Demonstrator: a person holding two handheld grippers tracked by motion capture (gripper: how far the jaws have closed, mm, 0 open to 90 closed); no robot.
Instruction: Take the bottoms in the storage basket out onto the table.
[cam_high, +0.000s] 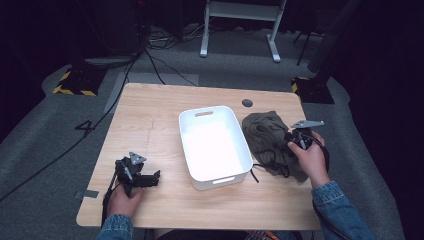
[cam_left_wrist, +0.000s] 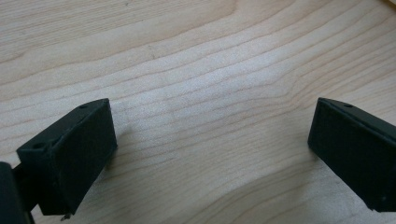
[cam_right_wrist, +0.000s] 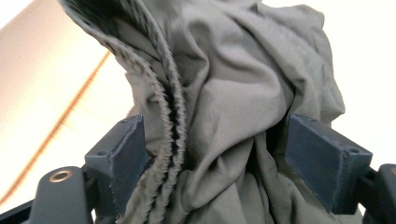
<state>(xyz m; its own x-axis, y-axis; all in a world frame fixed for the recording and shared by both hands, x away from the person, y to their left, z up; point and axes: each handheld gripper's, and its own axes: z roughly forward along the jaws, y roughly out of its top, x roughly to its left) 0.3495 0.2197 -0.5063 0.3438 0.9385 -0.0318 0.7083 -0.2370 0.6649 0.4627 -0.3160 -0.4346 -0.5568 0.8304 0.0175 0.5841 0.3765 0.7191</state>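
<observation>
White bin (cam_high: 215, 145) mid-frame on table (cam_high: 150, 125), crumpled olive cloth (cam_high: 267, 135) right of it, bunched between right claw (cam_right_wrist: 212, 154) pads, left claw (cam_left_wrist: 210, 149) spread wide over bare wood

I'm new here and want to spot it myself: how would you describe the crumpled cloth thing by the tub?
Find the wooden table and the white plastic tub at its middle. Just right of the tub lies an olive-green garment, bunched up, with a ribbed hem and dark cords. It is the one soft, crumpled thing there, and the right gripper has its folds between its jaws.
</observation>
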